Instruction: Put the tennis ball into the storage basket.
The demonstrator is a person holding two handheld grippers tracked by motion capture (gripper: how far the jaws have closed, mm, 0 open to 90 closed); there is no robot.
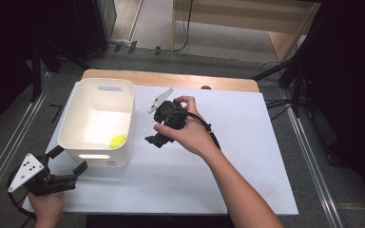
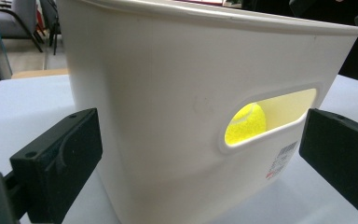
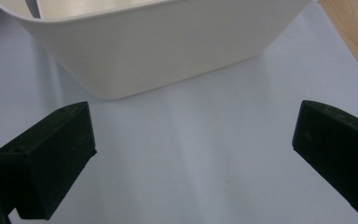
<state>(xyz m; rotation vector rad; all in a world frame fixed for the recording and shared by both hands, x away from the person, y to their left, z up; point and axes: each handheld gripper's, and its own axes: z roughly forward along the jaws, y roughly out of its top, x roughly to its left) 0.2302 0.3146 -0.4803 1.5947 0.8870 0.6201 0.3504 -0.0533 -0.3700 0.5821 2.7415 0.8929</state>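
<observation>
A bin (image 1: pixel 97 124) stands on the table (image 1: pixel 247 156), directly ahead of the left gripper (image 1: pixel 66 161) and just beside its spread jaws. A ball (image 1: pixel 118 140) lies in the bin, behind the wall nearest that gripper, at the handle slot. The right gripper (image 1: pixel 156 138) sits on the bin's opposite side, jaws apart, bare table between.

In the left gripper view the white bin (image 2: pixel 177 116) runs past the top and bottom edges, and its wall ahead of the jaws hides most of the yellow ball (image 2: pixel 247 123), seen only through the handle slot. The label (image 2: pixel 282 161) beside the right-hand jaw is too small to read. In the high view the right hand (image 1: pixel 185 130) covers most of the right gripper (image 1: pixel 164 128).
</observation>
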